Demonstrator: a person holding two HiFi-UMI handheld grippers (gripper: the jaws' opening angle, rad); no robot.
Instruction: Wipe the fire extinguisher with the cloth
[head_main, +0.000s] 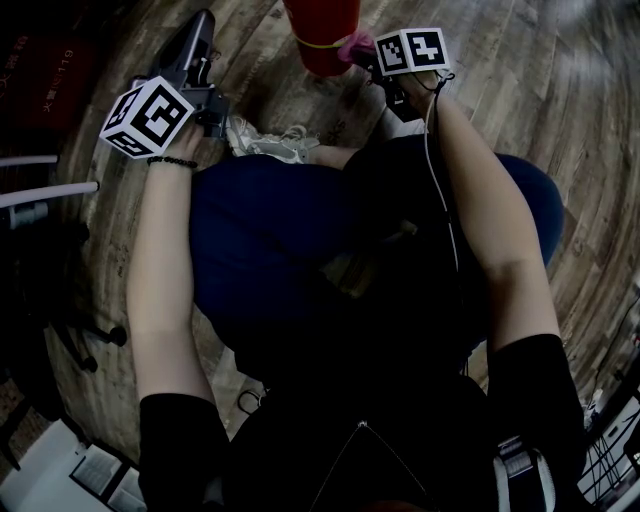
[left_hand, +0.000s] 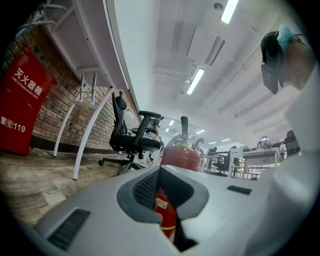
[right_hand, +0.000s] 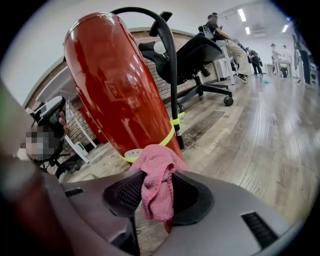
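The red fire extinguisher (head_main: 320, 35) stands on the wooden floor at the top of the head view; in the right gripper view its body (right_hand: 120, 85) fills the upper left. My right gripper (head_main: 366, 55) (right_hand: 157, 200) is shut on a pink cloth (right_hand: 156, 182) (head_main: 354, 45), and the bunched cloth touches the lower body by the yellow band. My left gripper (head_main: 200, 24) (left_hand: 167, 200) is held left of the extinguisher, apart from it. Its jaws are shut with nothing between them. Beyond them, in the left gripper view, stands the extinguisher (left_hand: 180, 155).
A black hose (right_hand: 171, 65) runs down the extinguisher's side. An office chair (left_hand: 132, 135) and white desk legs (left_hand: 87, 120) stand by the brick wall, with a red extinguisher box (left_hand: 20, 105) at the left. My knees and a shoe (head_main: 270, 145) are below the grippers.
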